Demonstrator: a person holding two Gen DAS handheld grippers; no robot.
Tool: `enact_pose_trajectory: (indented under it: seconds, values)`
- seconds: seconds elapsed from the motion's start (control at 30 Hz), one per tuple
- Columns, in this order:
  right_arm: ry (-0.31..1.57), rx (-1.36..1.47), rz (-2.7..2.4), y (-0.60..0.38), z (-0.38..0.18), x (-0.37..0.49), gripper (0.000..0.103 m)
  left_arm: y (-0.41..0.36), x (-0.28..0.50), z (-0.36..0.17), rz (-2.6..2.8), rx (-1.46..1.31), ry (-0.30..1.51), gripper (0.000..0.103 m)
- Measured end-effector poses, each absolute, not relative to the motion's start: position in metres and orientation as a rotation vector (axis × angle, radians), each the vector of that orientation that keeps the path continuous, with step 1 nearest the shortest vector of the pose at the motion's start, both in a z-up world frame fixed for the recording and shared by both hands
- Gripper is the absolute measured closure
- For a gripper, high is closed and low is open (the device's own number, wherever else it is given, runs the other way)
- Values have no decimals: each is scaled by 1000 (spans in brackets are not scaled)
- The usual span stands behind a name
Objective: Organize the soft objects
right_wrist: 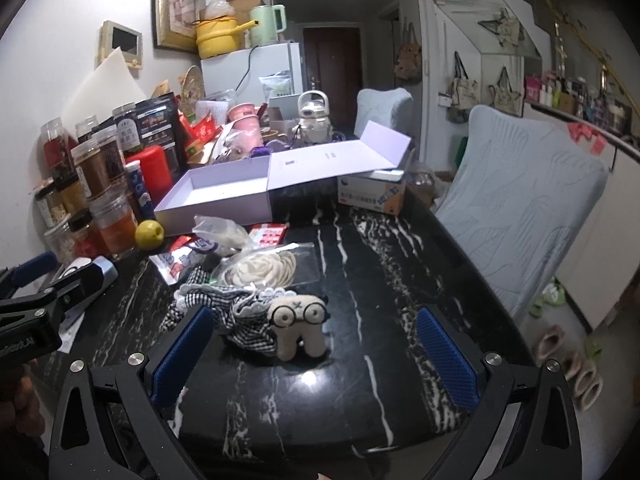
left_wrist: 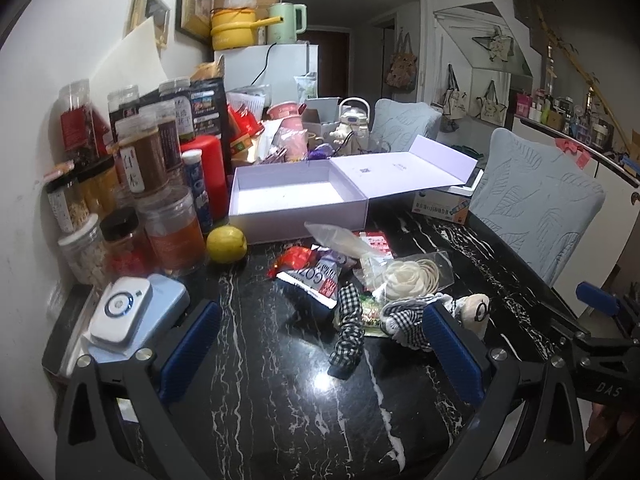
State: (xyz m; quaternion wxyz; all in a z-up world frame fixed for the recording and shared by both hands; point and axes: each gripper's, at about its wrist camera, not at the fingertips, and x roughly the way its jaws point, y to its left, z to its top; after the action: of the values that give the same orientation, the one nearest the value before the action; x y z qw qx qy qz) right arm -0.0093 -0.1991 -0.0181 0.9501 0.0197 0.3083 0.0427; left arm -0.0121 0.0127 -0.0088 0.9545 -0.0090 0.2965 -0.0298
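Observation:
A small cream plush toy with glasses (right_wrist: 298,326) lies on the black marble table, joined to black-and-white checked fabric (right_wrist: 244,316); both show in the left wrist view too, the toy (left_wrist: 474,312) and the fabric (left_wrist: 348,332). A bagged cream fabric flower (right_wrist: 264,270) (left_wrist: 404,280) lies behind. An open lilac box (left_wrist: 296,204) (right_wrist: 216,200) stands further back, empty. My left gripper (left_wrist: 324,350) is open above the table, left of the fabric. My right gripper (right_wrist: 316,354) is open, with the plush toy between its fingers, untouched.
Several jars and bottles (left_wrist: 132,208) crowd the left side by the wall. A yellow fruit (left_wrist: 226,244), snack packets (left_wrist: 320,276), a white device on a blue case (left_wrist: 120,312), a tissue box (right_wrist: 372,194) and two covered chairs (right_wrist: 520,216) surround the work area.

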Motion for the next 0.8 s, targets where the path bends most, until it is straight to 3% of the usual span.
enact_pose_trajectory:
  seconds: [0.57, 0.8]
  values:
    - [718, 62, 134, -197, -52, 2, 0, 10, 26, -70, -50, -13, 695, 1]
    - [744, 75, 128, -201, -61, 7, 0, 3, 51, -91, -45, 26, 735, 15]
